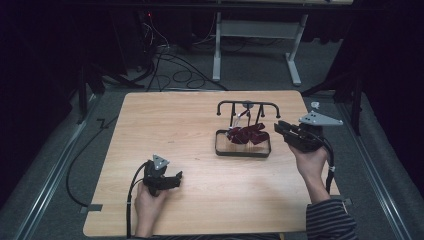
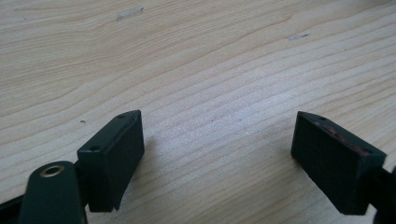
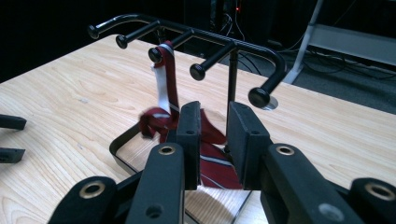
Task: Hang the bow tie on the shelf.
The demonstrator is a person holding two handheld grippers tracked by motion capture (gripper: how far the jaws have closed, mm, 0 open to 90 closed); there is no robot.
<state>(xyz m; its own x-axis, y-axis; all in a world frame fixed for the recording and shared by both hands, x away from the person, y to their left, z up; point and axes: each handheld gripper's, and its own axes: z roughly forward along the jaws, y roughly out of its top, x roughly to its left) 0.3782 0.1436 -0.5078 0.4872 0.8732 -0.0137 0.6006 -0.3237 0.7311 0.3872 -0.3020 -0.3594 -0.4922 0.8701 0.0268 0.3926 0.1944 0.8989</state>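
- No brand, label or readable writing appears on any surface; the dark red tie with pale stripes carries a white strip along its hanging part, too small to read.
- The light wooden table takes the middle of the high view; the black metal rack with knobbed pegs and a rectangular base frame stands right of centre on it.
- The tie hangs from one peg and bunches down inside the base frame; its lower end is hidden behind the jaws in the right gripper view.
- The right gripper sits at the right of the high view, just beside the rack; its jaws stand narrowly apart with the tie seen in the gap, and whether they touch it cannot be told.
- The left gripper rests at lower left of centre, well apart from the rack; jaws spread wide over bare wood.
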